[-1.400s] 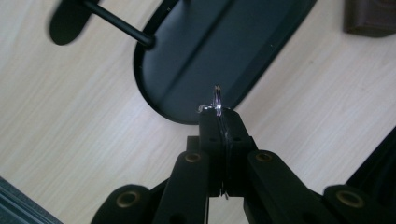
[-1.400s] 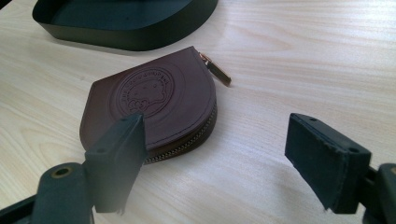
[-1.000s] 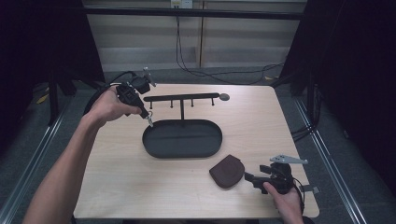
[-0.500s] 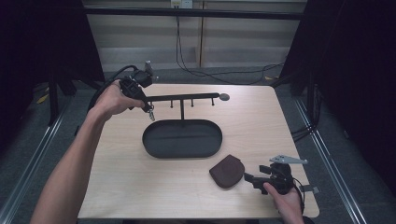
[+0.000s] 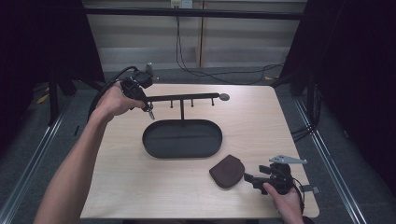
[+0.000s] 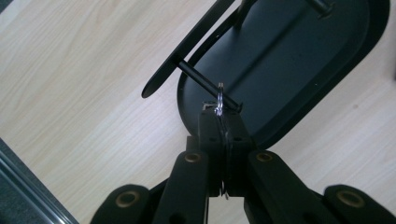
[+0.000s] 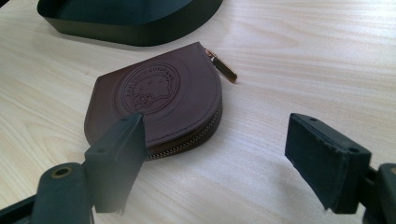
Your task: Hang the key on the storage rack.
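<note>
My left arm stretches forward to the rack's point(image 5: 187, 97) left end, where my left gripper point(image 5: 150, 113) points down, clamped on a key ring point(image 6: 219, 98) standing edge-on against a peg point(image 6: 205, 85). My right gripper point(image 7: 215, 154) rests low, jaws apart, facing the brown pouch point(image 7: 156, 98) near the tray point(image 5: 182, 138).

From my feed: light wood table point(image 5: 261, 130) on a grey floor point(image 5: 28, 140), with metal rails point(image 5: 44, 135) running along both sides of it. Behind it I see a pale panelled wall point(image 5: 140, 32) with black cables point(image 5: 205, 70) hanging down and trailing over the floor; black curtains point(image 5: 42, 42) close off left and right. Lighting is even on the tabletop, dark at the edges.
</note>
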`<state>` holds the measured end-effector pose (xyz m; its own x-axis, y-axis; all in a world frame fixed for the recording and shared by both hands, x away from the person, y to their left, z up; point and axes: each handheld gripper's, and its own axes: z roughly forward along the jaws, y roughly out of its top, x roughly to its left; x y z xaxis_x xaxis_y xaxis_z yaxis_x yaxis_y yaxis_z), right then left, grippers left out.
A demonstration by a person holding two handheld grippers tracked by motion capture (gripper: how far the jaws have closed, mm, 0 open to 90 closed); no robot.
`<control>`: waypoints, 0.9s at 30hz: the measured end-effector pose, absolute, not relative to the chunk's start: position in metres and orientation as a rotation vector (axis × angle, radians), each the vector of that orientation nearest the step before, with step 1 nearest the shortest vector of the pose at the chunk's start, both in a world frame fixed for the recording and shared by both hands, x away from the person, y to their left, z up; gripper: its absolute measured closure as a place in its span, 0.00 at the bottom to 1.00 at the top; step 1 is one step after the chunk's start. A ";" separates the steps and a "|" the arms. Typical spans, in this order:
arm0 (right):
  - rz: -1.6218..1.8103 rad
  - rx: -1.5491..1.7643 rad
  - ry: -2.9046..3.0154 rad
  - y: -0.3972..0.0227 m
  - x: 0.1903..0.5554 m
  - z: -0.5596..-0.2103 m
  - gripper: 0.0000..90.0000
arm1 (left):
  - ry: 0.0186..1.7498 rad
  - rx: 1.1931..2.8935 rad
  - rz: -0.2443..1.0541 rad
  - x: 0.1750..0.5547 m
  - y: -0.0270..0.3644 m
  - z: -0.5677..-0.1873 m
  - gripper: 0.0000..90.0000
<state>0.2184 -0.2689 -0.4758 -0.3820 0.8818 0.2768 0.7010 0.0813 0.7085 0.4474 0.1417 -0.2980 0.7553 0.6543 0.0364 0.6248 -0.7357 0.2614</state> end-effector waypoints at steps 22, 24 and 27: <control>1.177 1.597 2.145 -0.267 0.220 -0.477 0.23 | 1.026 2.680 0.174 0.450 0.148 -0.307 0.96; 1.174 1.599 2.144 -0.267 0.220 -0.476 0.23 | 1.036 2.670 0.172 0.450 0.150 -0.307 0.94; 1.176 1.602 2.142 -0.267 0.221 -0.477 0.23 | 1.057 2.648 0.163 0.448 0.153 -0.311 0.90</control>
<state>0.2205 -0.2675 -0.4767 -0.3819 0.8820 0.2760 0.7065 0.0860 0.7025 0.4481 0.1534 -0.3109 0.7250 0.6887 -0.0011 0.6566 -0.6907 0.3029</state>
